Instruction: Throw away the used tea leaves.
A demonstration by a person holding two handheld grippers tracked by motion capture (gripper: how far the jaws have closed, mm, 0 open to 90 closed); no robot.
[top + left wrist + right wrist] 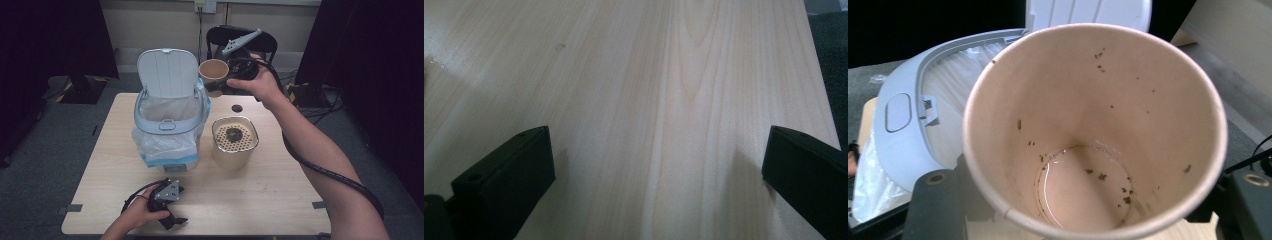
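Note:
My right gripper (220,84) is shut on a paper cup (213,71), held in the air tilted on its side just right of the open bin (167,117). In the right gripper view the cup (1093,130) has a little liquid and dark specks at its bottom, and its mouth faces the camera. The bin's rim (903,125) and white liner lie behind it. A beige strainer pot (235,140) with a dark clump on its perforated top stands right of the bin. My left gripper (172,212) rests open on the table near the front edge, with bare wood between its fingers (504,180).
The light wooden table (260,200) has a small dark round object (237,108) behind the pot. A black chair (242,37) stands beyond the far edge. Grey floor and dark curtains surround the table. A cable trails from the right gripper along the forearm.

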